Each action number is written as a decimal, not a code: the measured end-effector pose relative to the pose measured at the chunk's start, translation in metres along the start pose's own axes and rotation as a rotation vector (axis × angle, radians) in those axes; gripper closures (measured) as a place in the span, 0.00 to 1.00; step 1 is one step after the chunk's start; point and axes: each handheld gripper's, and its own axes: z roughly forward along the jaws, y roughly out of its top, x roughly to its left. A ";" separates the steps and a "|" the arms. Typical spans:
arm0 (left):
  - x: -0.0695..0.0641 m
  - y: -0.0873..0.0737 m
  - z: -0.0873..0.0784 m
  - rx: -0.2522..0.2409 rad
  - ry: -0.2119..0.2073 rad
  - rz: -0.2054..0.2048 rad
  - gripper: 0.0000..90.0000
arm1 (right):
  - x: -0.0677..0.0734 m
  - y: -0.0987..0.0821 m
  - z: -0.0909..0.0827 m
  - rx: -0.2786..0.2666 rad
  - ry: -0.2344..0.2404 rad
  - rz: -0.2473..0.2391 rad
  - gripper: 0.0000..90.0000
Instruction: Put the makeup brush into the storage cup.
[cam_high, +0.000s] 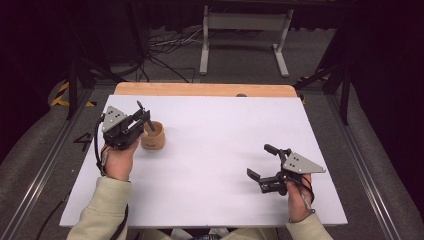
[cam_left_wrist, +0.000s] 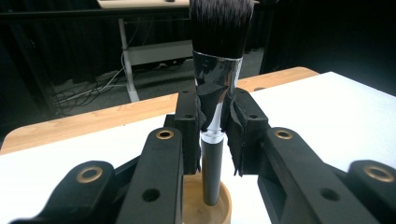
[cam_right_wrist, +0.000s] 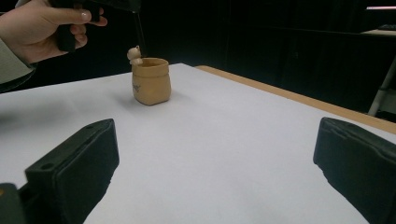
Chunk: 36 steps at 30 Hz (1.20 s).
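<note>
Resting on white table (cam_high: 210, 165) near front edge: right gripper (cam_high: 264, 162), jaws spread wide, gripping nothing, well apart from everything else. Hovering at table's left over wooden cup (cam_high: 152, 135): left gripper (cam_high: 143, 118), jaws closed on makeup brush (cam_left_wrist: 215, 93), clamping shiny metal ferrule, bristles pointing up, dark handle tip dipping inside cup mouth. Judging brush light, stiff along handle, soft at bristles, ferrule probably slippery; holding below bristles seeming best. Judging cup light, likely tipping if knocked.

Only the wooden cup (cam_high: 152, 135) interrupts the white table (cam_high: 215, 165), leaving wide bare passage everywhere else.
</note>
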 end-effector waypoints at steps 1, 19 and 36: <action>0.000 -0.001 0.001 -0.002 0.000 0.002 0.84 | 0.000 0.000 0.000 0.000 0.000 0.000 0.01; 0.008 -0.019 0.017 0.027 -0.015 -0.004 0.84 | 0.000 -0.001 0.000 0.005 0.008 0.003 0.01; 0.002 -0.026 0.022 0.084 -0.048 0.014 0.84 | 0.000 0.000 0.000 0.000 0.017 0.002 0.01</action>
